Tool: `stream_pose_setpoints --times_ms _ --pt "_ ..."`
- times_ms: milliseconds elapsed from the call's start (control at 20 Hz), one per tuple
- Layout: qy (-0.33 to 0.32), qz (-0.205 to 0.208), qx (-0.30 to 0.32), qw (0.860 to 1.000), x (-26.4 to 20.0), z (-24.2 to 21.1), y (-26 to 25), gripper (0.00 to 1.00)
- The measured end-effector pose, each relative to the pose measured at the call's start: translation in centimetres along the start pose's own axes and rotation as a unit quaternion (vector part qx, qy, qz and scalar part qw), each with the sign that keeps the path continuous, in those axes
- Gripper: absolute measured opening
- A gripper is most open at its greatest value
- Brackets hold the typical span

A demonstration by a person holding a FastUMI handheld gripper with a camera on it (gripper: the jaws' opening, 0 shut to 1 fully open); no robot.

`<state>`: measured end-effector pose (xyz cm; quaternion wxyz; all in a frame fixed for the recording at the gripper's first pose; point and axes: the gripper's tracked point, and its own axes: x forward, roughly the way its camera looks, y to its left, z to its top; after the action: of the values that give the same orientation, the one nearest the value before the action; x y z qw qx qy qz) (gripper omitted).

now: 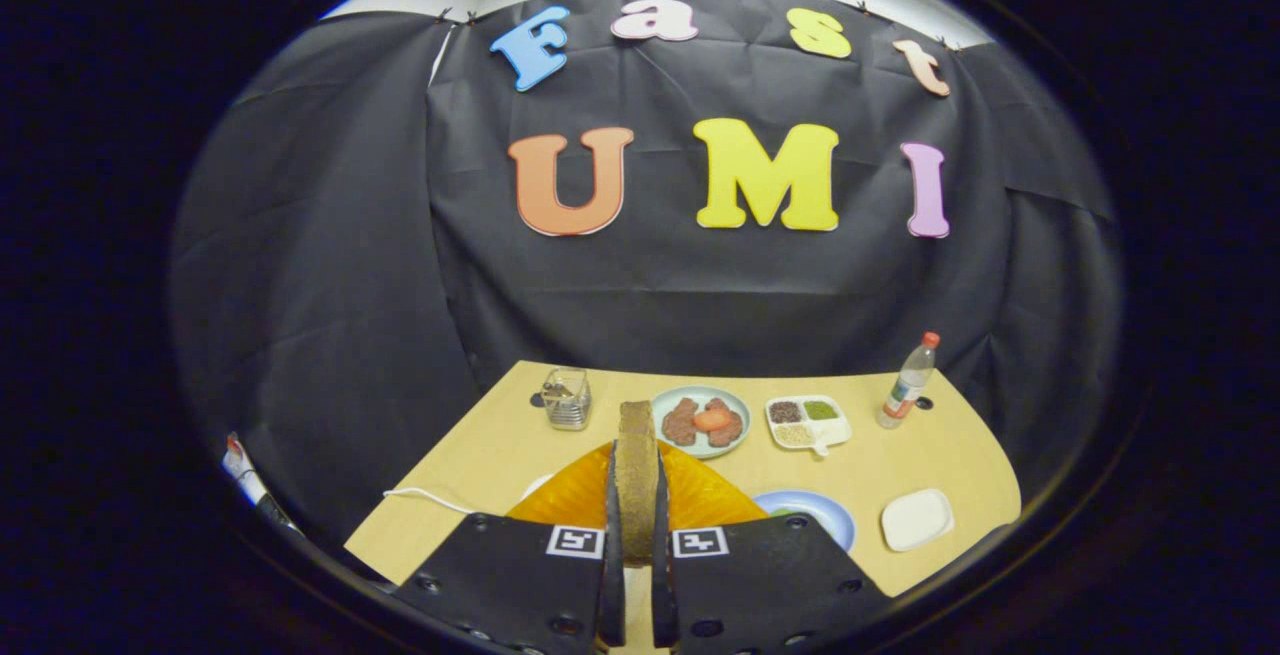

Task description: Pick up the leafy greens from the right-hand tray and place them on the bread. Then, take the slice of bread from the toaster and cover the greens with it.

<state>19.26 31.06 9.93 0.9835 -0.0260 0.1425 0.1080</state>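
While the gripper [636,545] clamps both fingers on an upright slice of bread [636,470], an orange toaster [700,497] sits just behind that slice, and beyond it stands a plate of meat [700,421].

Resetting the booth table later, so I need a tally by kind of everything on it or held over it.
Bread slice, gripped between the gripper's fingers: 1
Plates and trays: 5
Bottle: 1
Glass jar: 1
Total: 8
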Motion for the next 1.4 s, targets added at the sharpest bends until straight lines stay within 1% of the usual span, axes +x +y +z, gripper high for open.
stream_pose_setpoints --times_ms 250,450,700,800,900,1050,1300,1400 --pt "0.026 -0.043 0.014 0.999 2.1 -2.6 -5.8 0.10" --pt "0.038 -0.074 0.004 0.997 4.1 -5.0 -9.5 0.10" --pt "0.060 -0.065 0.028 0.996 6.4 -8.3 -11.7 0.10" --pt "0.065 -0.063 0.024 0.996 7.4 -9.7 -12.3 0.10" --pt "0.076 -0.053 0.026 0.995 8.5 -11.3 -12.3 0.10" --pt "0.098 -0.033 0.055 0.993 9.7 -13.5 -12.7 0.10" --pt "0.120 -0.026 0.097 0.988 11.2 -15.9 -16.0 0.10" --pt "0.128 -0.027 0.104 0.986 11.6 -16.9 -17.1 0.10"
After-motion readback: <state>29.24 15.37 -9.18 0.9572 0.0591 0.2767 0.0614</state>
